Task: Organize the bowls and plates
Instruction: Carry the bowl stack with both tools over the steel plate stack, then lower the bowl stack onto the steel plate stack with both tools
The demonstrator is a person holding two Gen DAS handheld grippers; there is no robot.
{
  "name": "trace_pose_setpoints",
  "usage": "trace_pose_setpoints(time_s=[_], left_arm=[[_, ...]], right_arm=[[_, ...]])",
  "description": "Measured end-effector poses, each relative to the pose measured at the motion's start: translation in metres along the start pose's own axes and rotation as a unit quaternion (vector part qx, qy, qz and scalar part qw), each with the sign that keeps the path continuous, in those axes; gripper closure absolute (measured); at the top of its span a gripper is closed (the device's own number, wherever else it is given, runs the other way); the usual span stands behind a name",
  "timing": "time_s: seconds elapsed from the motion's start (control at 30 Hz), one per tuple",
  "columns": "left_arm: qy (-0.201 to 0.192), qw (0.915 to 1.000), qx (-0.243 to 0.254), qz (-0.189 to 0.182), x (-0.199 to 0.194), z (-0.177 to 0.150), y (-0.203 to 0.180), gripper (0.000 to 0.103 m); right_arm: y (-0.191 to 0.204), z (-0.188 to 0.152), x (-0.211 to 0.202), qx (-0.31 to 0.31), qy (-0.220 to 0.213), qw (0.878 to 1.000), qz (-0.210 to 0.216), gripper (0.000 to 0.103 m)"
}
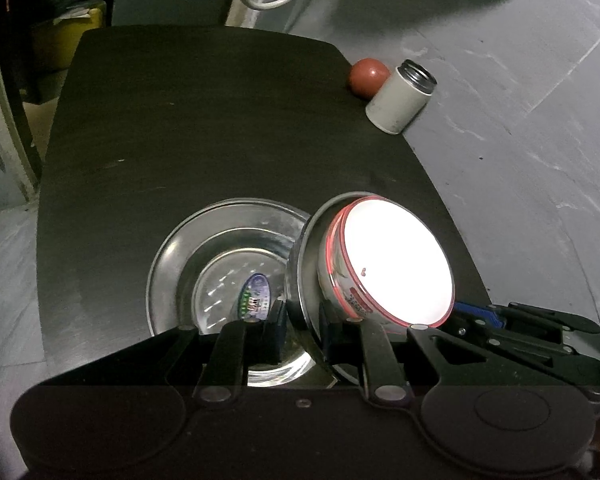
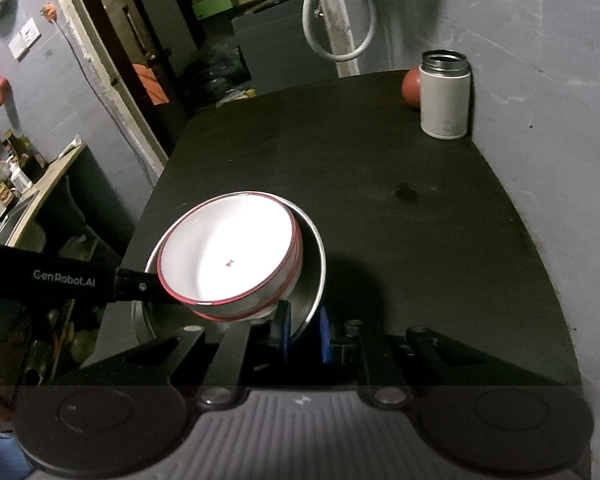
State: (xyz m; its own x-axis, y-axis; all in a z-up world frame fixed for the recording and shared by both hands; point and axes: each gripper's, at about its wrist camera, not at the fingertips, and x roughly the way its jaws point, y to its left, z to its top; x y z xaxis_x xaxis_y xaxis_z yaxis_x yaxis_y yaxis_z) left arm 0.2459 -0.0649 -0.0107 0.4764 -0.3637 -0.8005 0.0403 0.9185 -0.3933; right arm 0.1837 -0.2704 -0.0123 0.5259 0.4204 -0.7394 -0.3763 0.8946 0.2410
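While both grippers share load, left gripper (image 1: 303, 320) and right gripper (image 2: 305, 334) each clamp rim of tilted steel plate (image 2: 314, 280), white red-rimmed bowl (image 2: 230, 258) riding inside, lower centre of frame, above second steel plate (image 1: 220, 248) on dark table (image 1: 200, 128), probably for stacking.

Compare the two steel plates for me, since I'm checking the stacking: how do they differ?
The flat steel plate lies level on the table; the tilted steel plate is tipped up and overlaps its edge. The flat steel plate holds only a sticker; the tilted steel plate carries a white bowl. Both are round, shiny metal.
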Motion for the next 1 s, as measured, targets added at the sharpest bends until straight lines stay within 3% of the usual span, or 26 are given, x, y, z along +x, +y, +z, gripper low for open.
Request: trace_pose_setpoints(time_s=[1.0], left_arm=[[-0.008,0.9973,-0.055,0.047,-0.010,-0.001,0.029,0.085]], right_arm=[[0.031,0.013,0.025,-0.043,0.026,0.998,0.040,0.086]])
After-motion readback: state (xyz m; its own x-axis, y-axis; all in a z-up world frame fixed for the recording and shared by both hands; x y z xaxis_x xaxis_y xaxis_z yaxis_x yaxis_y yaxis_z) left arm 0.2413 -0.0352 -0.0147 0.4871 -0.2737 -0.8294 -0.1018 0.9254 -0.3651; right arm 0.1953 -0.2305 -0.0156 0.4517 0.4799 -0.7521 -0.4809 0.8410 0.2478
